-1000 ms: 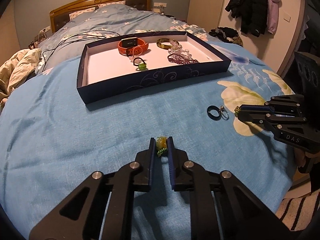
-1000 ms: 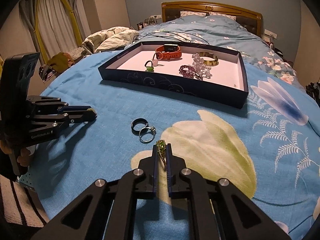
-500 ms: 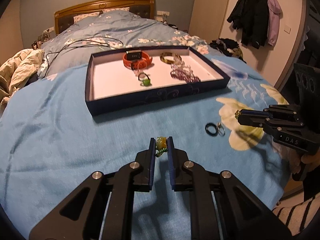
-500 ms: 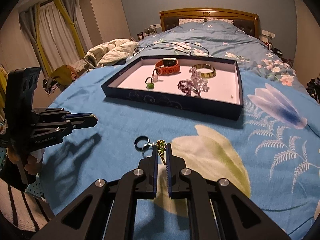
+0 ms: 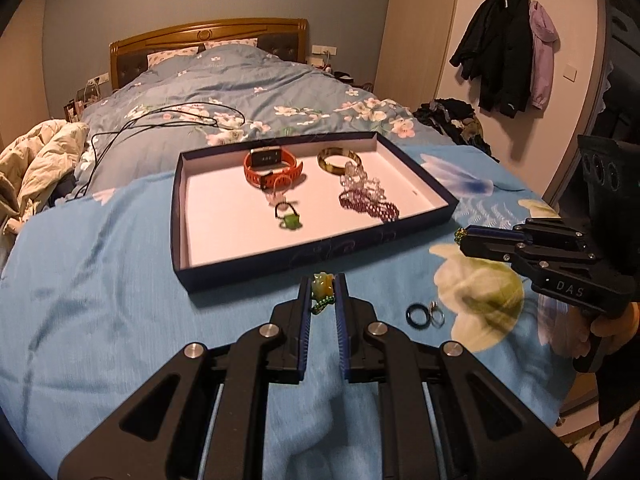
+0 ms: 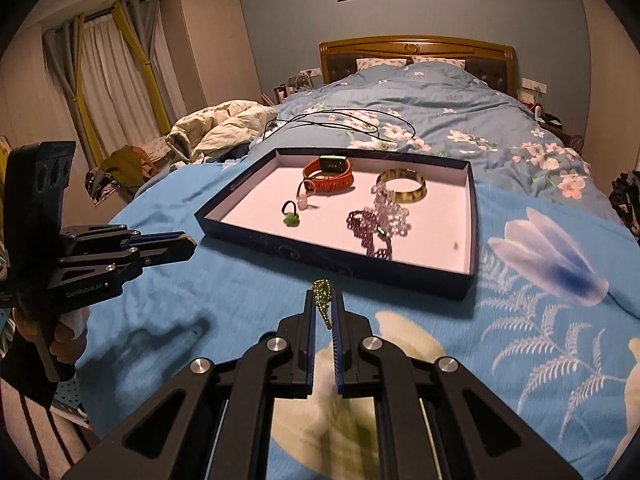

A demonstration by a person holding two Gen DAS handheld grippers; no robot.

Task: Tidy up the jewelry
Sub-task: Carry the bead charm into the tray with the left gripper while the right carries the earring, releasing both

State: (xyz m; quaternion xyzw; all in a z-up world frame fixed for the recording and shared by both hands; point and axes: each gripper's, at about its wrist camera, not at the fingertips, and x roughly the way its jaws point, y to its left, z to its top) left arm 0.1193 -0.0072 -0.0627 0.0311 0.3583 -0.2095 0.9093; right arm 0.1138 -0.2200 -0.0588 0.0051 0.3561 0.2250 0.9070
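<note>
we see the left gripper [image 5: 323, 286] clamped on a small pale yellow-green carved stone pendant with a green beaded cord [image 5: 322, 285], held at the fingertips above the light blue flowered bedspread [image 5: 100, 300], just in front of the near wall of the shallow dark blue rectangular box with a pale lining [image 5: 280, 268]. the right gripper [image 6: 323, 300] is pressed together on a slim green-stoned piece of jewelry with gold-coloured settings [image 6: 323, 297], which stands upright between its pads, also off the bedspread and short of the box.

inside the box we find an orange-strapped smartwatch [image 5: 272, 165] toward the back, a yellowish-brown bangle [image 5: 339, 161] beside it, a clear pinkish bead bracelet [image 5: 360, 184] touching a dark purple bead bracelet [image 5: 370, 207], and a small green stone charm on a black cord [image 5: 289, 218] nearer the front. a tiny dark speck lies near the box's right wall in the right wrist view; we cannot tell what it is.

on the bedspread, between the two grippers in the left wrist view, a black ring [image 5: 416, 315] lies touching a silver ring [image 5: 436, 314]. a black cable [image 5: 160, 120] loops over the blue flowered quilt [image 5: 240, 80] behind the box.
</note>
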